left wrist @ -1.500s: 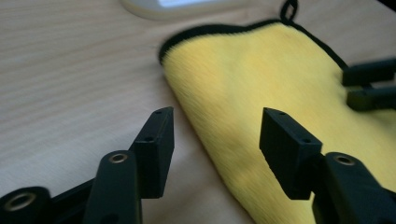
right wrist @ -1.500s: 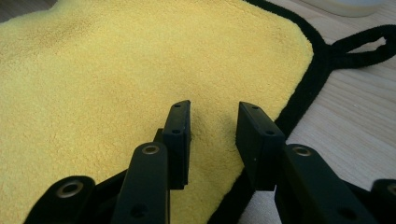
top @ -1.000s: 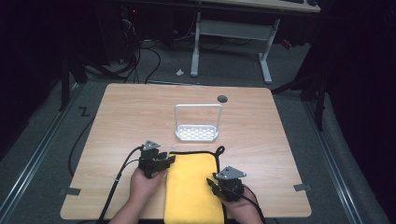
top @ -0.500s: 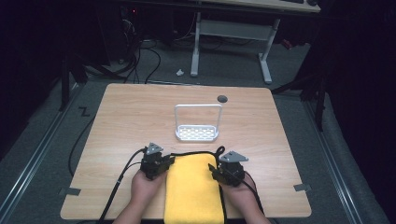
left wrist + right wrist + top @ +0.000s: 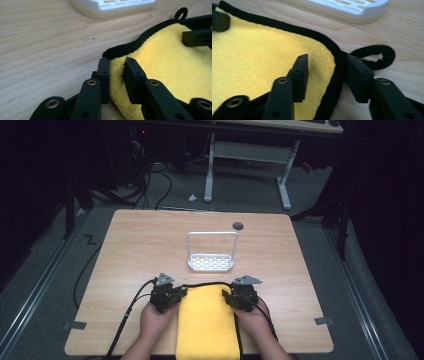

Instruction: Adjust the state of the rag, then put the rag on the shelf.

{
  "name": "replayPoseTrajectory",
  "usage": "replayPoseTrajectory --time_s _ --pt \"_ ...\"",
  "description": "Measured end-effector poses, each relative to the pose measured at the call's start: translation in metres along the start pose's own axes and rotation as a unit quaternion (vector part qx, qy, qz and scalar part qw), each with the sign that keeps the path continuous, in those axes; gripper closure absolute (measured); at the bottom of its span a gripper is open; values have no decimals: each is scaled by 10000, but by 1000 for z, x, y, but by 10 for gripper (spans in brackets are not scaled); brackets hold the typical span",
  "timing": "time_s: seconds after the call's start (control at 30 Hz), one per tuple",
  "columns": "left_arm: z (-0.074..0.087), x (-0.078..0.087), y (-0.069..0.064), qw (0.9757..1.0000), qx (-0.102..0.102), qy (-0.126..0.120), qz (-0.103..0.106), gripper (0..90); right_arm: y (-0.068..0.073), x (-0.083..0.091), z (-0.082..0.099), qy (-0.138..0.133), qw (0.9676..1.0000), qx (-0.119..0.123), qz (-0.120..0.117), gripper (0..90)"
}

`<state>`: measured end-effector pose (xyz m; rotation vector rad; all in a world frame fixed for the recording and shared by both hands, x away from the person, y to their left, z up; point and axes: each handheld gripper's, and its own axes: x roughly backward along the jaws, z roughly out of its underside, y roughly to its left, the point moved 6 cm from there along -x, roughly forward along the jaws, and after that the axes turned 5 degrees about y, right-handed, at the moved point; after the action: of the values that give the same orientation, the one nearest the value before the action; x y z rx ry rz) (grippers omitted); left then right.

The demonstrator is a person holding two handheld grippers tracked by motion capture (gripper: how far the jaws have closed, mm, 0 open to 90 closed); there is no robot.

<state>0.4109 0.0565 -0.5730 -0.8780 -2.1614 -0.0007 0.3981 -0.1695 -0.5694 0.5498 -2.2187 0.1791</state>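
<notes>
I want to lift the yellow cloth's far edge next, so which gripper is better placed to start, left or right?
Left. The left gripper already pinches the yellow cloth at its corner, while the right gripper straddles the black hem with jaws not yet pressing, having just been closing.

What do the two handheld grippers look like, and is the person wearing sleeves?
Both the left gripper and the right gripper are black, each topped by a grey three-cornered plate. Their fingers are flat rectangular black blocks with small screw holes, on linked arms with brass-coloured rivets. A black cable trails from each. The forearms are bare, with no sleeves in view.
</notes>
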Motion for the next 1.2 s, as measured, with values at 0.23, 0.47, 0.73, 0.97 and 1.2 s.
replayPoseTrajectory --time_s 0.23,0.47,0.73,0.97,1.2 --pt "0 0 0 10000 21 5 32 755 5 1 2 -43 9999 33 -150 746" --pt "1 1 0 10000 22 13 50 755 10 6 2 -223 9995 195 -63 796" --pt "1 2 1 9999 90 -20 144 794 13 15 1 -443 9987 242 -85 801" --pt "1 5 0 9997 113 -97 202 824 15 19 0 -549 9981 277 -75 800" --pt "-2 11 -3 9994 51 -291 186 836 17 27 -6 -750 9964 393 -5 800"
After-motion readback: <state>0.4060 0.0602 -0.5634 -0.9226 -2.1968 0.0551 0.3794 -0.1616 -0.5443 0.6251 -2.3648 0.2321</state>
